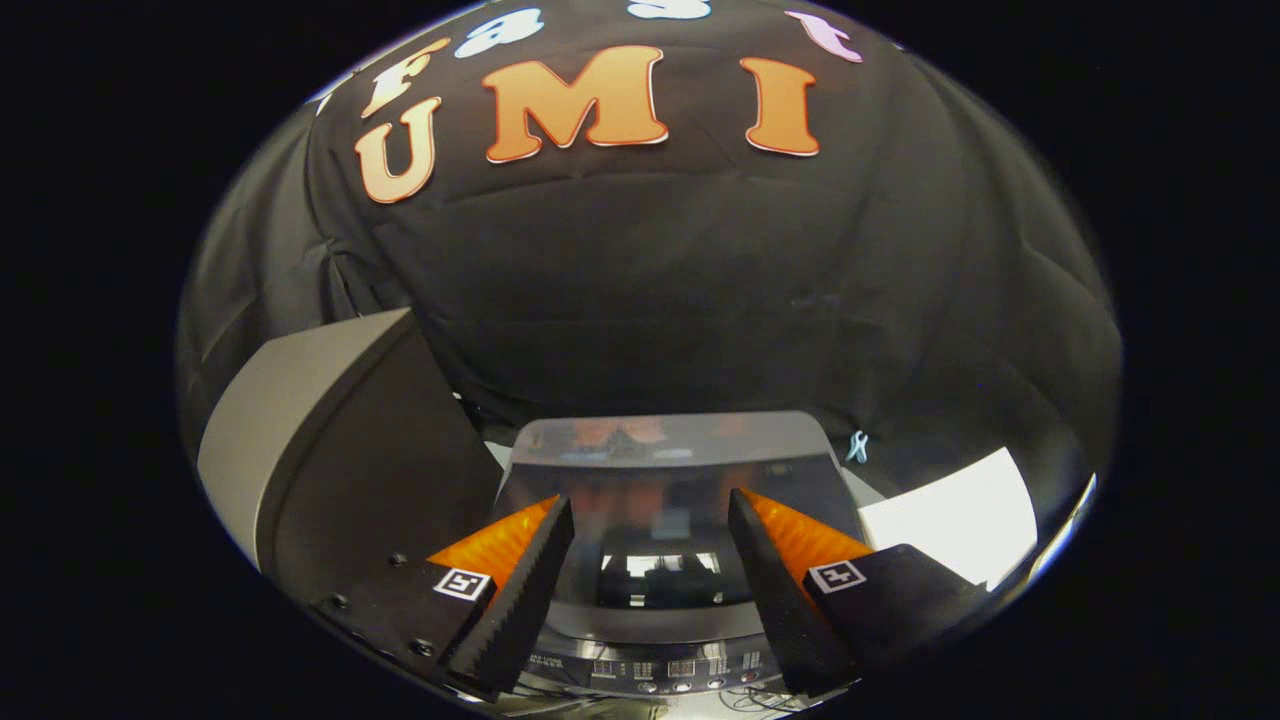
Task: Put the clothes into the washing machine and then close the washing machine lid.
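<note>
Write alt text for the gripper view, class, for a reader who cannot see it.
The open gripper hangs above a top-loading washing machine, nothing between its fingers, with the glossy lid lying shut under them. A row of buttons on the control panel sits nearest the camera, a grey box stands left of the machine, and black cloth hangs behind.

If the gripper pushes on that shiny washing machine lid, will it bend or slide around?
The lid looks like glossy glass or hard plastic, so it is probably stiff, not bendy. Its mirror-like shine suggests the fingertips might slip on it. The open gripper hovers above it, holding nothing.
</note>
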Demonstrator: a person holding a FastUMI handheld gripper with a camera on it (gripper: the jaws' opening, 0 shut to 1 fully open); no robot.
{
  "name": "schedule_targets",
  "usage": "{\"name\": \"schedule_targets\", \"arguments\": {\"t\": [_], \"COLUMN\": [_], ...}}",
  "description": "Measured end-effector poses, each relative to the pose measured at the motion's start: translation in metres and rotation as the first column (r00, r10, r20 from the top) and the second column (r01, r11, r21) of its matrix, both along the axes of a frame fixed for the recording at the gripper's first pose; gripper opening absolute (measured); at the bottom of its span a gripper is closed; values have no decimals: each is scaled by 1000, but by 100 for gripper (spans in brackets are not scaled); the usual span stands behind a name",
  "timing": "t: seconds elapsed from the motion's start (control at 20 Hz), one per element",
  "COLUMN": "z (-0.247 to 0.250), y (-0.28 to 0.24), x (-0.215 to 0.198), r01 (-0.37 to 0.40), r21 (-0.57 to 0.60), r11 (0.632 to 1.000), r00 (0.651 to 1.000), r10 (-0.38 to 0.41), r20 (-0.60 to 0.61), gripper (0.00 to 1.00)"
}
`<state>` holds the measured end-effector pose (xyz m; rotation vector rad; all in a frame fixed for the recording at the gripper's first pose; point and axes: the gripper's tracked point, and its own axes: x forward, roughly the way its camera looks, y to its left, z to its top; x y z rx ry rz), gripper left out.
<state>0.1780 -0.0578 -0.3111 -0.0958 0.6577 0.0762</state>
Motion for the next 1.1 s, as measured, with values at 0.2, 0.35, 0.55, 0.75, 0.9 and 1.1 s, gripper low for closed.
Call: {"name": "schedule_targets", "arguments": {"t": [0.2,0.35,0.55,0.75,0.9,1.1], "z": [22,55,93,140,192,244], "y": [-4,1,11,22,27,46], "x": [-19,-31,-50,-68,-83,-99], "r01": [71,105,137,165,187,195], "r21": [5,14,39,93,116,167], "r11": [997,994,990,982,976,967], "r00": [996,986,968,945,917,889], "r10": [-71,-106,-142,-184,-216,-246], "r20": [54,128,207,271,335,387], "gripper": [100,100,99,99,99,99]}}
